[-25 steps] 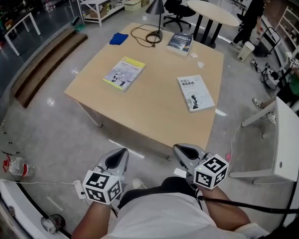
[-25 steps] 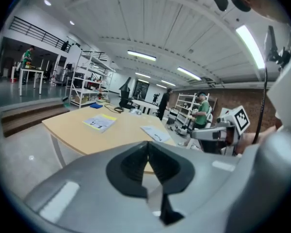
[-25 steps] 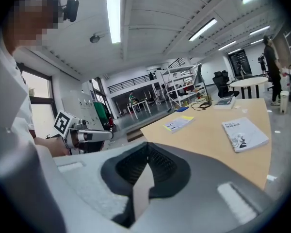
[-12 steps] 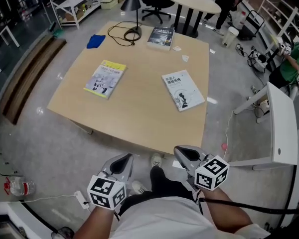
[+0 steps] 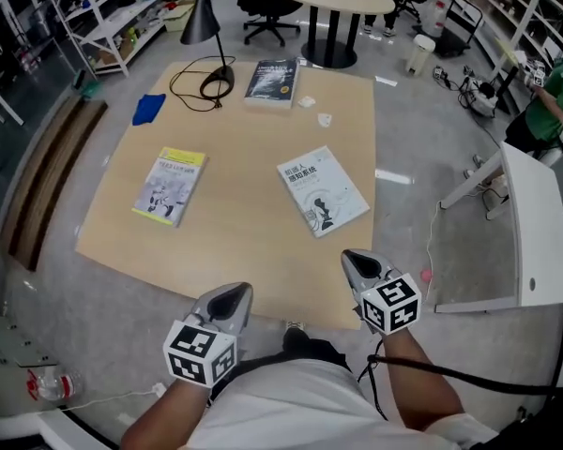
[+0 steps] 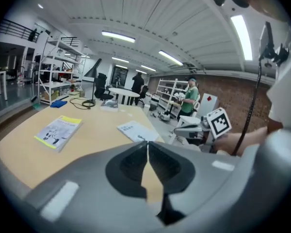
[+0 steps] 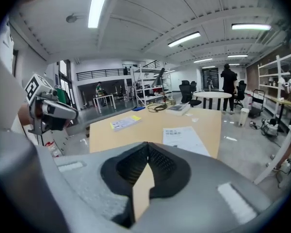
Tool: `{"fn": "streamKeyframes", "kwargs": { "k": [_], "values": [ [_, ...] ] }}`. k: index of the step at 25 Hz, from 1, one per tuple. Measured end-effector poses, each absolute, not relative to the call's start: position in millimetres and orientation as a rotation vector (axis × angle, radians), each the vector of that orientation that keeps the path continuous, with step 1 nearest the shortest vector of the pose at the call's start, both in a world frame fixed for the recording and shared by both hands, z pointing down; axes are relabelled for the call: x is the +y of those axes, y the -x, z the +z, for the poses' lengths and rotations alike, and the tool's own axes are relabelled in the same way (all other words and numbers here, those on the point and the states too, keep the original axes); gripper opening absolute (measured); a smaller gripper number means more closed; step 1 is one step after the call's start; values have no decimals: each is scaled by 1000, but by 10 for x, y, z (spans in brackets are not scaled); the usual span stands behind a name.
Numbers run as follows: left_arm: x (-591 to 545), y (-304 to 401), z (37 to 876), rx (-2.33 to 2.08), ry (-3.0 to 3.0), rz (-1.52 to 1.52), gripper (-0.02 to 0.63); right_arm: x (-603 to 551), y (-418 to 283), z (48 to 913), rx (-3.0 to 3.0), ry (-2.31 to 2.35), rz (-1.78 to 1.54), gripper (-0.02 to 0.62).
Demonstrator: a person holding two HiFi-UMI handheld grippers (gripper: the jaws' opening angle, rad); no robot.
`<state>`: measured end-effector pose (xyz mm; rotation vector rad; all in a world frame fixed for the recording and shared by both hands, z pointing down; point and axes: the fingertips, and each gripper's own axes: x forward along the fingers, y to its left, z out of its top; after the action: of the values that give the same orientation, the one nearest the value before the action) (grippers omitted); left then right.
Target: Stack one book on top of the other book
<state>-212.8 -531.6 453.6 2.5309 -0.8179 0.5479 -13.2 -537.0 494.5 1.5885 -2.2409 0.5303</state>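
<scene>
Head view: one pale wooden table carries three books, all lying flat and none resting on another. The yellow-topped book lies toward the table's left side. The white book lies toward its right side, well apart from the yellow-topped one. The dark book sits at the table's far edge.

Also on the table are one black desk lamp at the far edge, just beside the dark book, with its cable looped by the base, and one blue cloth near the far left corner. Two small pale scraps lie between the dark book and the white book; they may be paper, but they are too small to tell.

Two grippers hang at the table's near edge: the left gripper about midway along it, the right gripper by the near right corner. In the left gripper view and the right gripper view alike, the jaws are clenched tip to tip with nothing between them.
</scene>
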Motion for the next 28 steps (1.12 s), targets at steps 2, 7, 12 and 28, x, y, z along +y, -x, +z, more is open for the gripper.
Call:
{"fn": "streamKeyframes", "kwargs": {
  "k": [2, 7, 12, 28],
  "values": [
    [-5490, 1950, 4609, -796, -2522, 585, 18, -5538, -130, 5090, -2199, -1637, 550, -2],
    [-5881, 1472, 4886, -737, -2492, 641, 18, -5846, -616, 5463, -2091, -1685, 556, -2],
    [-6257, 1004, 5224, -694, -2363, 612, 24, -6121, -921, 5733, -2044, -1689, 566, 6],
    [-6349, 457, 6406, -650, -2022, 737, 187, -6612, -1392, 6441, -1895, -1637, 711, 144]
  ]
}}
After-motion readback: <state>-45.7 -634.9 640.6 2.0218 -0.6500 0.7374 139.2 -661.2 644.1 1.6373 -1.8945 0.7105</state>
